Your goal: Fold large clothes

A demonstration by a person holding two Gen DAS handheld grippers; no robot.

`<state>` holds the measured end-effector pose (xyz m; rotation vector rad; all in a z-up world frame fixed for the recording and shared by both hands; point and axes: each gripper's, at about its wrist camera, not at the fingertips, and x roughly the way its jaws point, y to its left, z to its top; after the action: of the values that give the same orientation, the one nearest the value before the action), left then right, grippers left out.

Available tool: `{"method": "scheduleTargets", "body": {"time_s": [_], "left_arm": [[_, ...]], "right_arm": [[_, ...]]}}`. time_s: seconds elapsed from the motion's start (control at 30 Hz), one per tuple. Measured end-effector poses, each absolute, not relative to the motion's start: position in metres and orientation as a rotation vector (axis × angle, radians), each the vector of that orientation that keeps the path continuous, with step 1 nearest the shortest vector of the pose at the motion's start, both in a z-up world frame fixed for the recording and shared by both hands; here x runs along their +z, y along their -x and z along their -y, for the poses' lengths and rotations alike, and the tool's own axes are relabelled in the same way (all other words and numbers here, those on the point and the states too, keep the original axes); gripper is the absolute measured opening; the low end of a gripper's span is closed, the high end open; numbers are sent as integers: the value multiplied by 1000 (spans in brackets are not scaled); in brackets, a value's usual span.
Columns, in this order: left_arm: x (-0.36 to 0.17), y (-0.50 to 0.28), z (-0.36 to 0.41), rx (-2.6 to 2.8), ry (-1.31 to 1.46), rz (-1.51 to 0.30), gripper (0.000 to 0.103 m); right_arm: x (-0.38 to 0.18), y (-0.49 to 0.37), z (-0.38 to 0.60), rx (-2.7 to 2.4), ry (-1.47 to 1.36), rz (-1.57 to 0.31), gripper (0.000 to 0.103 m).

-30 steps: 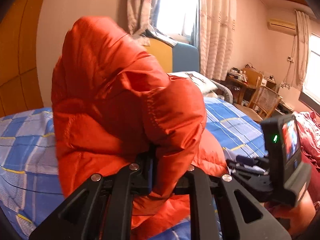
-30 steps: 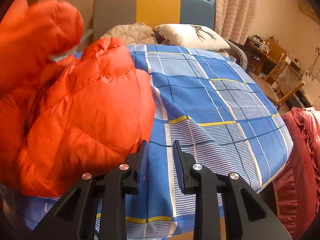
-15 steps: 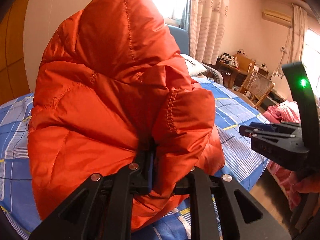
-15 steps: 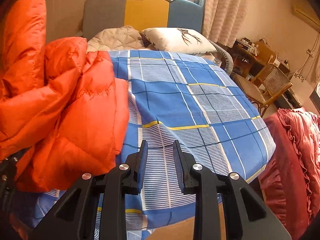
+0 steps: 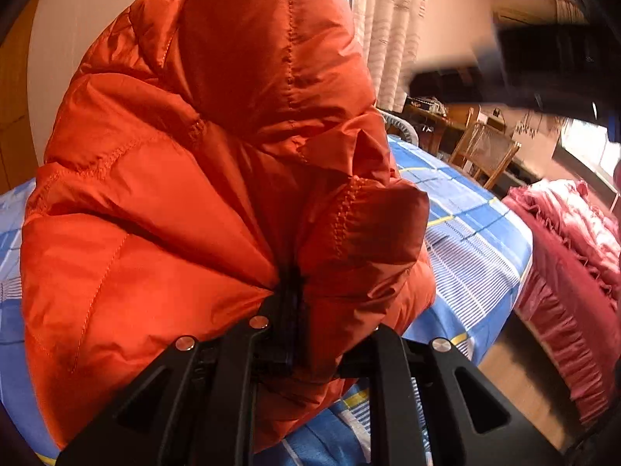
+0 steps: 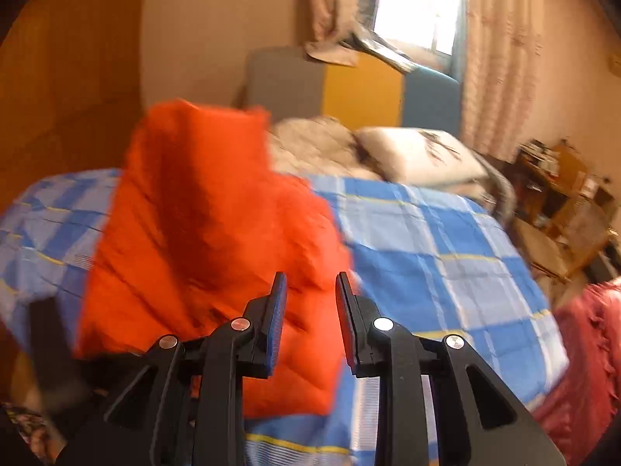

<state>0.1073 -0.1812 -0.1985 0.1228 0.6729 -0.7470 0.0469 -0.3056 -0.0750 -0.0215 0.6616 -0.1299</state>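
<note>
An orange quilted down jacket (image 5: 186, 178) fills most of the left wrist view, bunched up and held above the blue checked bed. My left gripper (image 5: 306, 310) is shut on a fold of it; the fabric hides the fingertips. In the blurred right wrist view the same jacket (image 6: 202, 240) stands up over the left half of the bed. My right gripper (image 6: 310, 291) hangs in front of the jacket's near edge, open, with a plain gap and nothing between its fingers. The right gripper's black body (image 5: 543, 58) shows blurred at the upper right of the left wrist view.
The bed has a blue checked sheet (image 6: 446, 256), with a white pillow (image 6: 419, 151) and a beige quilt (image 6: 314, 143) at its head. A pink ruffled cover (image 5: 570, 256) lies at the right. A wooden chair (image 5: 485, 151) and a cluttered desk stand by the curtained window.
The left gripper has sunk a little with the jacket still in its grip. The right gripper has risen and swung left, so the jacket now lies straight ahead of it; its jaws kept the same gap.
</note>
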Motion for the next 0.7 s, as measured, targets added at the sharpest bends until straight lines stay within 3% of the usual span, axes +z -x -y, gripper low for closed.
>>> {"method": "scheduleTargets", "body": {"time_s": [0.27,0.43,0.7], "left_arm": [[-186,-89,164,-770,-150,-649,13],[-166,-78,98,-848,36,-681,24],[-155,-147,4,-532,272,-651,32]], "right_arm": [[-119,-92,316,-94,-90,-821,27],[-137,-94,328,-142,-141,-842,27],[-145,-85,331,-192,-137,-828,27]]}}
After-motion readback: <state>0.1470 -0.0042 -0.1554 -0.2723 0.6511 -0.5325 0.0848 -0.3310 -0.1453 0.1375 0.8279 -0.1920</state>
